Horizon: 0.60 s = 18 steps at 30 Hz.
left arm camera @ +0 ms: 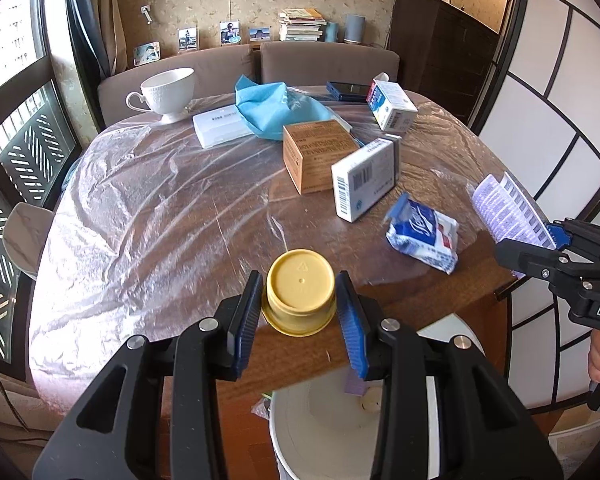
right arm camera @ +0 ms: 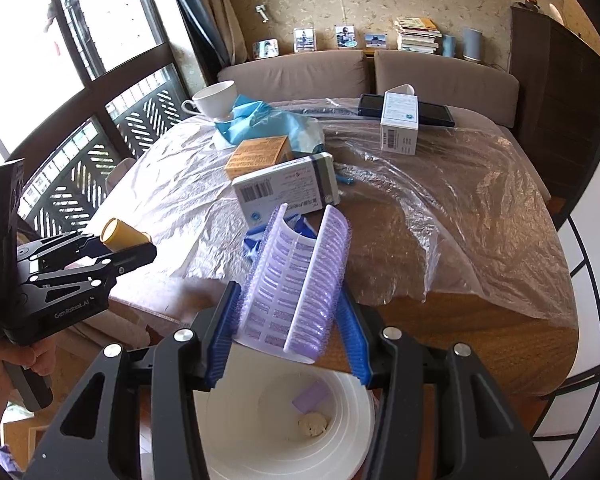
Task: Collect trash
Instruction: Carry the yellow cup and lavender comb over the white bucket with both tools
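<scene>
Right gripper [right arm camera: 286, 334] pinches the curled purple blister sheet [right arm camera: 296, 280] at frame center, above the white bin [right arm camera: 220, 420] at bottom, left gripper [left arm camera: 300, 320] clamps the yellow cap [left arm camera: 300, 298]; center each over bin mouth b4 releasing, w/o clipping the rim.

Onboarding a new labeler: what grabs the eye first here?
Both grippers are loaded above a white bin at the table's near edge: the left gripper clamps a yellow cup, the right gripper a curled purple blister sheet. Behind them, boxes litter the plastic-covered table.
</scene>
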{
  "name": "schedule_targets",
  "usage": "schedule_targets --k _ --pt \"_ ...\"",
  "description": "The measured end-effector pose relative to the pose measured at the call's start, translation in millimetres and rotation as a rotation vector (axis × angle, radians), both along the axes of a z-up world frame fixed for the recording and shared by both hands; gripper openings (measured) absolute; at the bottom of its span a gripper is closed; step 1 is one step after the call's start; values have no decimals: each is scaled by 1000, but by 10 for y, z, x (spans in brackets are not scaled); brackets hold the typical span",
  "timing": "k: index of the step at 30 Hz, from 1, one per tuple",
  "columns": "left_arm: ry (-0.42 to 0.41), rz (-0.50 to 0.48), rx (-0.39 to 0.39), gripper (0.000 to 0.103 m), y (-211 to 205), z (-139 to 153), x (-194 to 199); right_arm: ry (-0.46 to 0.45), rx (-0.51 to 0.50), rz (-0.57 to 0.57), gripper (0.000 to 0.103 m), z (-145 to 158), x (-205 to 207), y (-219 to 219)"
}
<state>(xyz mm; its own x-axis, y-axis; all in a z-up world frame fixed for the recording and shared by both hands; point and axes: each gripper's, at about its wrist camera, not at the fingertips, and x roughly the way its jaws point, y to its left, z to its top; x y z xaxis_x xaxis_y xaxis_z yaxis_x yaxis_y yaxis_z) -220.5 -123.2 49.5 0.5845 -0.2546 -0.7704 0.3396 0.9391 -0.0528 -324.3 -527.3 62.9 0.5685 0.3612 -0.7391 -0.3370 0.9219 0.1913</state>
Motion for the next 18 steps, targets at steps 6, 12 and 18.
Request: schedule_targets --k 6,12,18 --pt "7 -4 -1 39 -52 -38 -150 1 -7 32 47 -16 -121 -28" --pt "13 -7 3 39 -104 -69 -297 6 -7 54 47 -32 -248 -56" --pt "22 -6 4 39 -145 -103 -409 13 -16 81 47 -65 -364 -65"
